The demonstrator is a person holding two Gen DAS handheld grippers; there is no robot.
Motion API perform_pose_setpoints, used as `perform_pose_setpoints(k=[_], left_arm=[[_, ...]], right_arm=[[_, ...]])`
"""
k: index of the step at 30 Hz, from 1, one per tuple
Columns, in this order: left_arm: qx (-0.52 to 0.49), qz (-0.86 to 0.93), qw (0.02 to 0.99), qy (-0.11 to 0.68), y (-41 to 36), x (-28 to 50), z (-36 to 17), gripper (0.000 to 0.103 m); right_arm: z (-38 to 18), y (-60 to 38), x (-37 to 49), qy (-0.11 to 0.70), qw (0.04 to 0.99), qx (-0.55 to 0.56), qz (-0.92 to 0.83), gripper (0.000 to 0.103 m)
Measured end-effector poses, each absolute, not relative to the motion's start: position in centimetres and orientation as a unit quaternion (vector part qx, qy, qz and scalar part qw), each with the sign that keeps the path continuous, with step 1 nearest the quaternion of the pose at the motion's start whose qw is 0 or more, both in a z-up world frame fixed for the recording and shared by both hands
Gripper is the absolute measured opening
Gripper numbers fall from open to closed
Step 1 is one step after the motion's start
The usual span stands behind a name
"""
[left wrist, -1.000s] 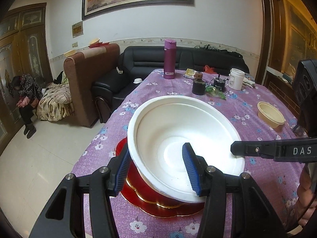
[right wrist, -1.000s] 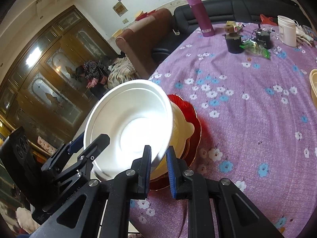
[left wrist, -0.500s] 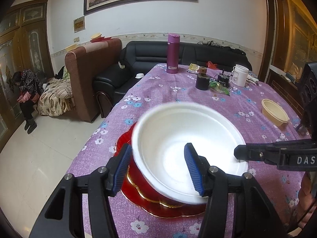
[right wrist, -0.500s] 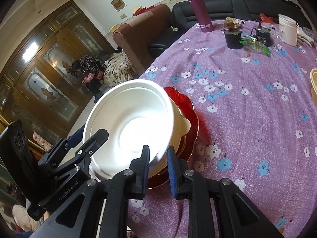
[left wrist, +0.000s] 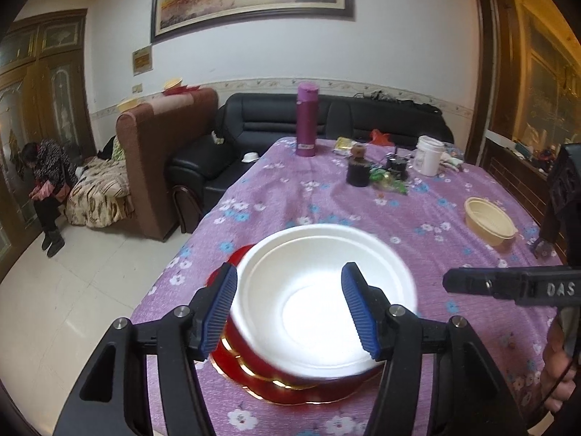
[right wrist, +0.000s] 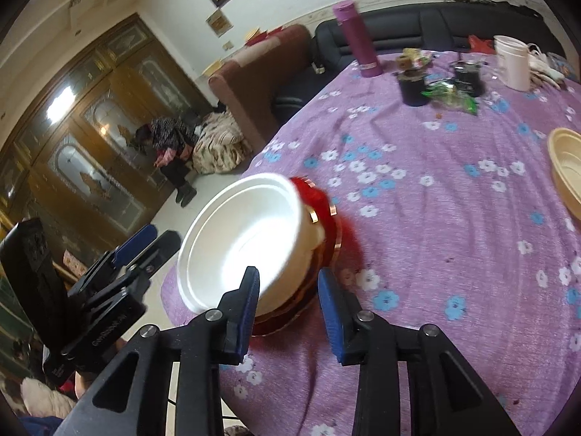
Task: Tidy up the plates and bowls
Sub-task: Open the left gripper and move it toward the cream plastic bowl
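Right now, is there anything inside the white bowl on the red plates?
Empty: the white bowl shows only its bare white bottom, and it sits on the red plates.

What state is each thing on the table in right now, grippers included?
White bowl: upright, stacked on the red plates.
Red plates: stacked flat under it.
Yellow bowl: upright, apart.
Purple flask: standing, capped.
Left gripper: opening, clear of the rim.
Right gripper: opening, pads off the bowl.
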State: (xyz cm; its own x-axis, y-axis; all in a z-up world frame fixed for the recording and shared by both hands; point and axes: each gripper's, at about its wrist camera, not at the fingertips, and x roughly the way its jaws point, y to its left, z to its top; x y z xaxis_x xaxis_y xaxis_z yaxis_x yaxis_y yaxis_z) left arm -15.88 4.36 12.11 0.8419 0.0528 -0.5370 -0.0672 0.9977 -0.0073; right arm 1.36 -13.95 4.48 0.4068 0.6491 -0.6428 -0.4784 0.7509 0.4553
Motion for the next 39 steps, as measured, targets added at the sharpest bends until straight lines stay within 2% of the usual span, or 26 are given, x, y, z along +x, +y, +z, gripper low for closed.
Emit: perform_pose_setpoints(k=[12,25,32,39], left_arm=[[0.046,-0.069,0.954,0.287,-5.2,-14.9,12.8,0.063],[0.094,-0.17,0.903,0.382,-16.2,-9.8,6.1,0.063],[0.076,-0.184,0.9,0.389,-18.9,-5.4,6.9,0.063],[0.036,-0.183,0.901,0.391,-21.5,2.1,8.0,0.063]], right_arm=[[4.1,-24.6,3.0,0.406,0.855,0.192,0.259,0.038],[2.4,-34.1,3.5,0.394,0.867,0.262,0.155,0.042],[2.4,-40.2,5.6,0.367,0.887,0.279,0.026,0.042],[1.5,-44.0,8.1,0.348,0.88,0.322,-0.015,0.042]])
